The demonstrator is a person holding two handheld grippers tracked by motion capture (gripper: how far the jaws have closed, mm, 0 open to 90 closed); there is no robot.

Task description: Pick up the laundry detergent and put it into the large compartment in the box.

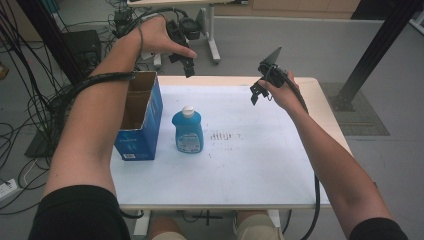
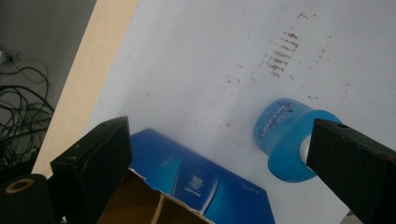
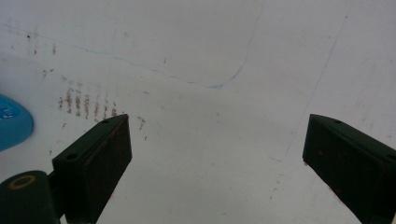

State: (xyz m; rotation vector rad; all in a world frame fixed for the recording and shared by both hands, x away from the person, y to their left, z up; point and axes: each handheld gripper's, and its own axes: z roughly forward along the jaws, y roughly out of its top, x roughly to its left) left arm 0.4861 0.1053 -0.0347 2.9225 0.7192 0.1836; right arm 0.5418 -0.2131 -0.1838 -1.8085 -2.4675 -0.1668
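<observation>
A blue bottle [image 1: 188, 131] with a white cap stands upright on the white sheet left of centre. Just to its left stands a blue cardboard box [image 1: 141, 117] with its top flaps open. My left gripper [image 1: 188, 70] hangs in the air over the table's far edge, above and behind the bottle, open and empty. In the left gripper view the wide-apart jaws look down on the bottle [image 2: 282, 140] and the box [image 2: 196, 186]. My right gripper [image 1: 255, 94] hovers over the far right of the sheet, open and empty. The right gripper view catches the bottle [image 3: 11, 123] at its left edge.
The white sheet [image 1: 250, 160] covers most of the wooden table [image 1: 327, 107] and carries a patch of small reddish marks [image 1: 223, 136] right of the bottle. Cables and a black frame leg [image 1: 372, 55] stand on the floor beyond the table.
</observation>
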